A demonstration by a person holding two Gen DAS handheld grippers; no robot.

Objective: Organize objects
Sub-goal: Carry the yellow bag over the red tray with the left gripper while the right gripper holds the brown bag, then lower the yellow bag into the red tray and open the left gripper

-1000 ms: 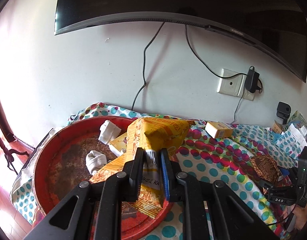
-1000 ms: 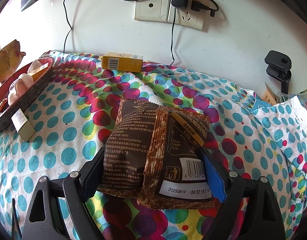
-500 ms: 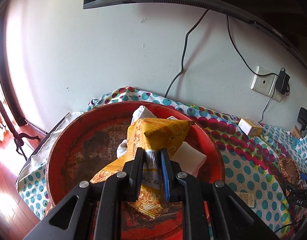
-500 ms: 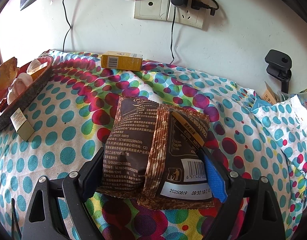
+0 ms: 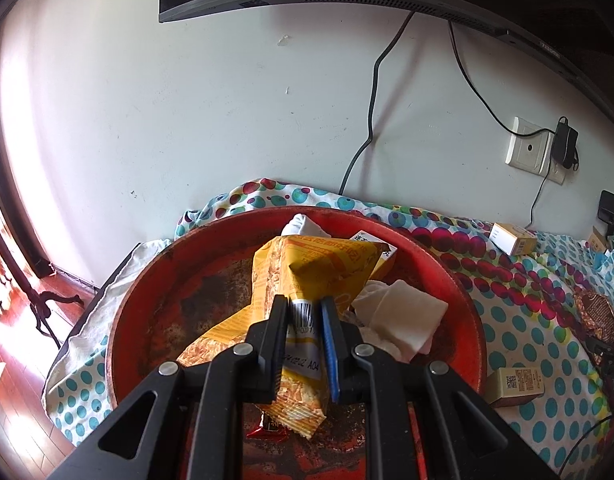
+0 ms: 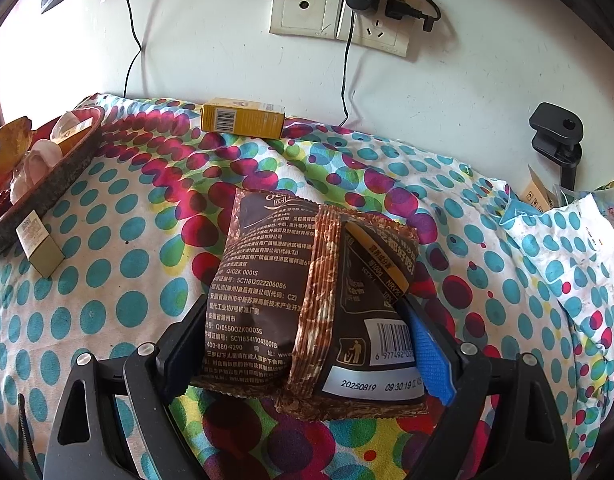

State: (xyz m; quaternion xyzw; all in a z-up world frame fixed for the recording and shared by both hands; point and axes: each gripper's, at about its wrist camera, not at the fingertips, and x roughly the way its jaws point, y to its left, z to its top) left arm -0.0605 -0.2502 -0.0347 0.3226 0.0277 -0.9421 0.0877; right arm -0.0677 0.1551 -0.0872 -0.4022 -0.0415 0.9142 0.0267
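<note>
My left gripper (image 5: 303,306) is shut on a yellow snack packet (image 5: 303,268) and holds it over the round red tray (image 5: 147,280). In the tray lie white cloths (image 5: 399,316), a small box (image 5: 381,246) and a red wrapper (image 5: 267,430). My right gripper (image 6: 303,312) is shut on a brown snack packet (image 6: 307,280) held just above the dotted cloth (image 6: 127,240). The tray's edge (image 6: 59,176) shows at far left in the right wrist view.
A yellow box (image 6: 243,122) lies by the wall, also seen from the left wrist (image 5: 513,238). A small tan box (image 6: 39,244) (image 5: 515,386) lies beside the tray. A wall socket with charger (image 6: 363,4) and cables hang above. A black clamp (image 6: 555,136) and clutter stand at right.
My left gripper has carried the yellow packet leftward until it hangs over the middle of the red tray. My right gripper has held still with the brown packet.
</note>
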